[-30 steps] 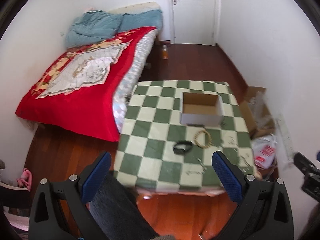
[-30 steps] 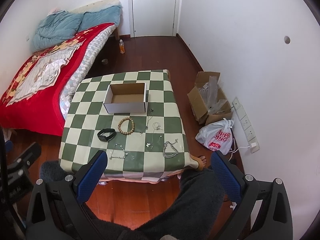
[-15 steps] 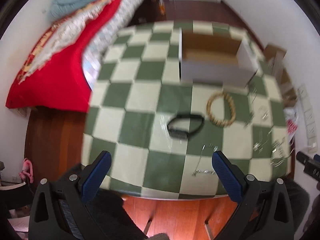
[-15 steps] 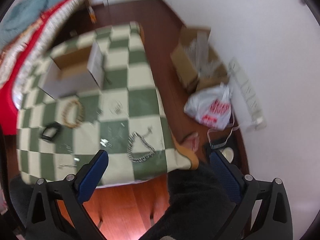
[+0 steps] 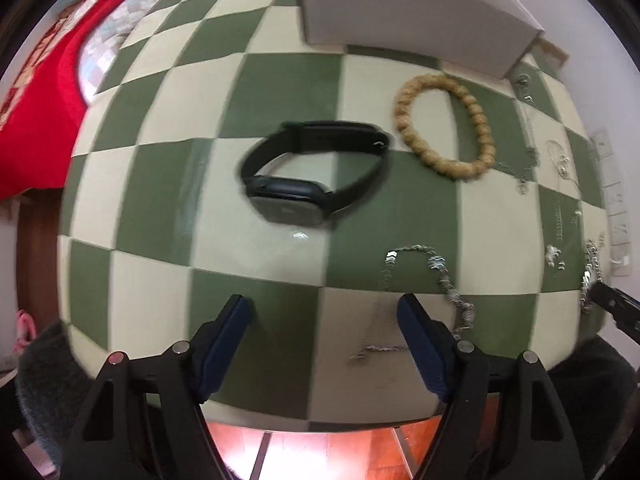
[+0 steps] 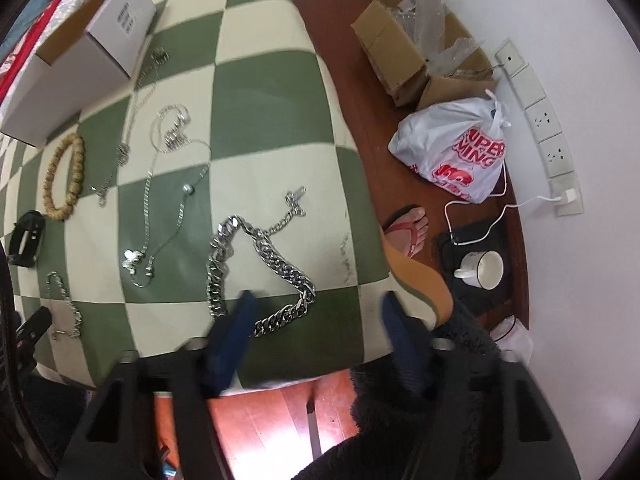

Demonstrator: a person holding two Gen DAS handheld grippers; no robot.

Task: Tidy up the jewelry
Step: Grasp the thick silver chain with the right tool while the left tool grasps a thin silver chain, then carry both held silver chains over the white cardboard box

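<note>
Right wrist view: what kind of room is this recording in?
Probably a bedroom at home: a bed with a red cover beside the checkered table, wall sockets, and a shopping bag on wooden floor.

We see the bench (image 6: 256, 80) covered by a green-and-cream chequered cloth. To its right, on the red-brown wooden floor (image 6: 344, 12), stands an open cardboard carton (image 6: 394, 46) holding clear plastic wrapping. Just beside it lies a white plastic bag (image 6: 452, 148) with red lettering. A white mug (image 6: 484, 269) rests on a dark mat (image 6: 460, 248). A white cable (image 6: 520, 202) runs to the wall sockets (image 6: 548, 136). In the left wrist view we note a bed (image 5: 36, 120) with a red cover left of the bench.
</note>
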